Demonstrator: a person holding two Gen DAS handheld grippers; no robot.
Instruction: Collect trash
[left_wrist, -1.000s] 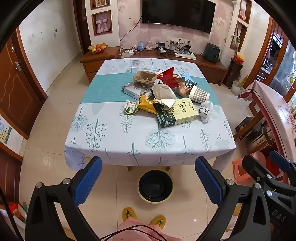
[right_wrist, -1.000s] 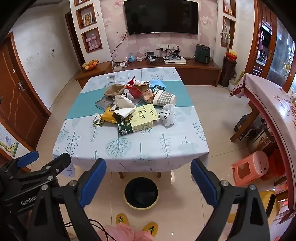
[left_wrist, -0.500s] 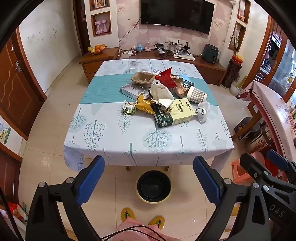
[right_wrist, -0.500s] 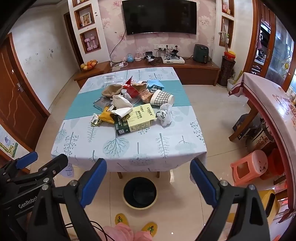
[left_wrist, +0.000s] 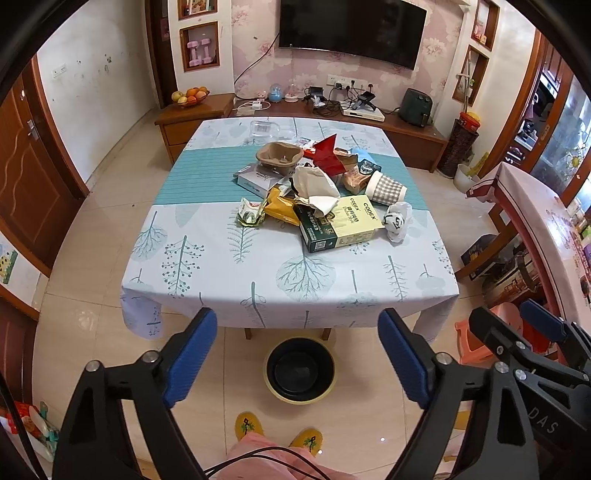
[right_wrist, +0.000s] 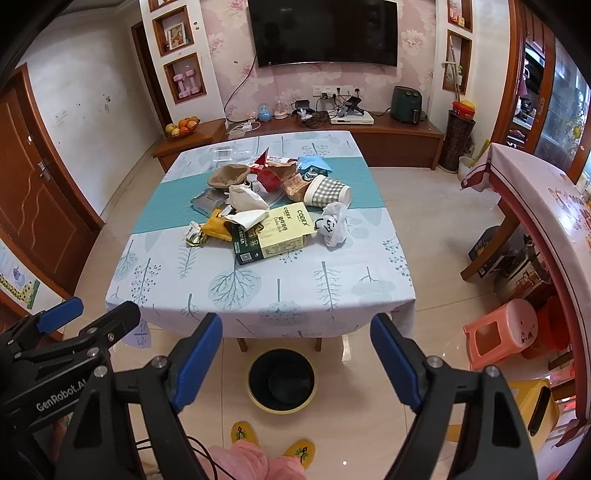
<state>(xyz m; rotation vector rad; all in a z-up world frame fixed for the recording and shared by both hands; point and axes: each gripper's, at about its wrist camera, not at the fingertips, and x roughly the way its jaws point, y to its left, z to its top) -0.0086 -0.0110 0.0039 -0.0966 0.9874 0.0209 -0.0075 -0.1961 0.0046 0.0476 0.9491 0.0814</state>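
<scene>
- While both grippers hang back from the table, the trash pile (left_wrist: 317, 188) lies heaped near the middle of the table (left_wrist: 207, 273), partly on the teal stripe of its cloth and partly on the tree-printed part nearer the camera.
- At the near edge of the pile a yellow-and-green CODEX box (left_wrist: 341, 223) lies flat, with crumpled white paper (left_wrist: 314, 184) overlapping its far left corner.
- Just right of the box sits a knotted white plastic bag (left_wrist: 397, 221), and beyond it a checked paper cup (left_wrist: 386, 188) lies on its side.
- Left of the box are a yellow wrapper (left_wrist: 282, 208) and a small crushed packet (left_wrist: 249, 214); farther back stand a brown pulp tray (left_wrist: 280, 157) and a red folded paper (left_wrist: 327, 155).
- Below the near table edge, on the tiled floor, a black waste bin (left_wrist: 300, 369) with a yellow rim stands open, well apart from the pile.
- Yellow slippers (left_wrist: 249, 430) and pink clothing of the person show at the bottom edge.
- Left gripper (left_wrist: 297, 363): its blue pads are spread wide and closing, with nothing between them but the view of floor and bin.
- Right gripper (right_wrist: 297, 363): pads spread wide, holding nothing.
- Each gripper shows at the side of the other's view.
</scene>
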